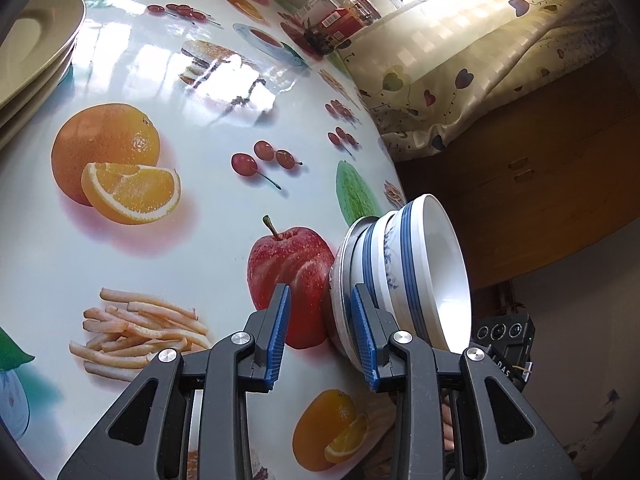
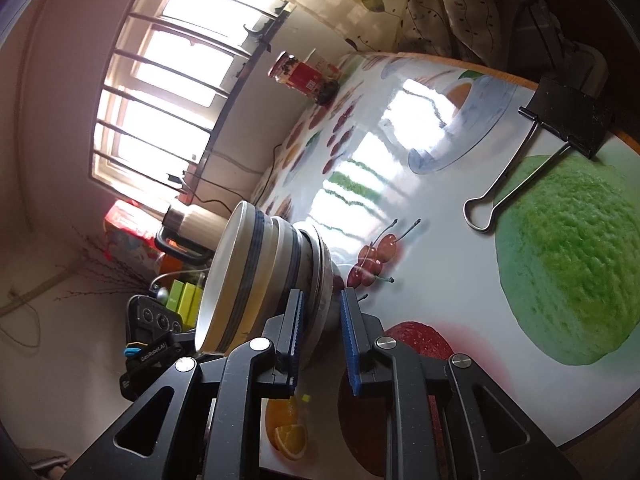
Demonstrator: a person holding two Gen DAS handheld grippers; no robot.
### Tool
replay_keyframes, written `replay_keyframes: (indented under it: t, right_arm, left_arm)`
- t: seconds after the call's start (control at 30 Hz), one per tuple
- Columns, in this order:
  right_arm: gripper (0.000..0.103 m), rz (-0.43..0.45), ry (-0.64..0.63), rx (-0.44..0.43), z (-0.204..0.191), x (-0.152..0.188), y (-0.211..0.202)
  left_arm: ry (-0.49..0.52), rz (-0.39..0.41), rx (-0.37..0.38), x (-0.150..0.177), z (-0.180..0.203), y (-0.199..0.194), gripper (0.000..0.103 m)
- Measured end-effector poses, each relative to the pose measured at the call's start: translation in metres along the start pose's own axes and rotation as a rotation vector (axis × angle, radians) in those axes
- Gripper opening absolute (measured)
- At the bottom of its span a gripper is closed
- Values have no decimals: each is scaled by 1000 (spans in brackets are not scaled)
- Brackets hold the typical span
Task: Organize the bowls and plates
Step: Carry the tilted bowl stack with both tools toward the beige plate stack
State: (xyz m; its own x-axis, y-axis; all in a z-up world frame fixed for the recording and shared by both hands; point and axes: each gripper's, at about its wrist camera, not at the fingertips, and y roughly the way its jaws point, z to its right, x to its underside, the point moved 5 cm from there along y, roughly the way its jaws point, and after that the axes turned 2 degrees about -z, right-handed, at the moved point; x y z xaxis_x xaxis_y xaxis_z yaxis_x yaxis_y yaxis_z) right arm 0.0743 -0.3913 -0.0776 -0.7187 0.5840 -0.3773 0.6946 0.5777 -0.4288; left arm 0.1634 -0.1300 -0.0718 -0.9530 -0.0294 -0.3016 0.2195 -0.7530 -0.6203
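Stack of blue-banded bowls (image 1: 404, 276) on grey plates, table (image 1: 200, 80) edge: right tongs (image 2: 320, 332) clamped on its lower plate rim; left tongs (image 1: 320, 332) apart, empty, stack just right of them.

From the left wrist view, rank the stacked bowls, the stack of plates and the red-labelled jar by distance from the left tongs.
1. Stacked bowls, beside the left tongs, on their right.
2. Stack of plates, far left.
3. Red-labelled jar, at the table's far edge.
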Motion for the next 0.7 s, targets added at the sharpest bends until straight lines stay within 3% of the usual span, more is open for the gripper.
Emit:
replay_keyframes:
  t: [0.17,0.3,0.5,0.7]
  right_arm:
    - [18,5,13,-7,2,-2,1]
    - [18,6,11,-8,0,-2,2]
    - [9,7,-19,-15,-6,-2,2]
    - [9,8,-17,-23,-7,-3,3]
  left_arm:
    - [-4,3,4,0,-1,0,33]
    - [10,5,17,1,3,-2,22]
    - [31,10,13,-2,10,-1,11]
    - [37,11,10,-2,12,-1,8]
